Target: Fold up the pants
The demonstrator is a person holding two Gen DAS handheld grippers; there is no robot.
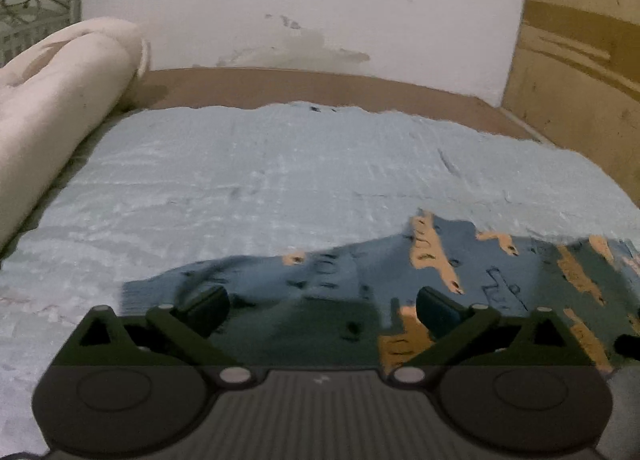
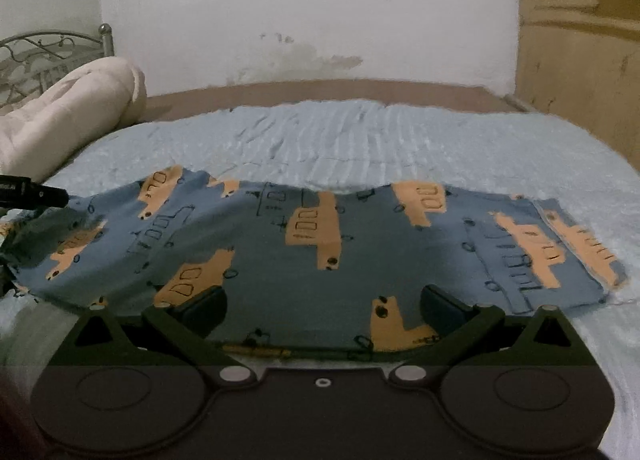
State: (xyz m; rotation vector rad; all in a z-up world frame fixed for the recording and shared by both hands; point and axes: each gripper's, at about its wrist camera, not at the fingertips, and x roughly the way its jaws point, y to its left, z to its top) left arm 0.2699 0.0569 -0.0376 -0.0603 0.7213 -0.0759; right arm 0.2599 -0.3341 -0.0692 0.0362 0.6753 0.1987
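Observation:
Blue pants [image 2: 360, 244] with orange truck prints lie flat across the light blue bedspread [image 2: 340, 132], spread left to right. My right gripper [image 2: 323, 310] is open, low over the pants' near edge at their middle. My left gripper [image 1: 322, 310] is open over the left end of the pants [image 1: 360, 284], which run off to the right in its view. A fingertip of the left gripper [image 2: 44, 194] shows at the left edge of the right wrist view, above the pants' left end. Neither gripper holds any cloth.
A rolled cream blanket [image 1: 52, 100] lies at the left of the bed. A brown headboard edge [image 1: 320, 84] and white wall are behind. A wooden wardrobe [image 1: 580, 60] stands at the right. A metal bed frame [image 2: 36, 52] is at the far left.

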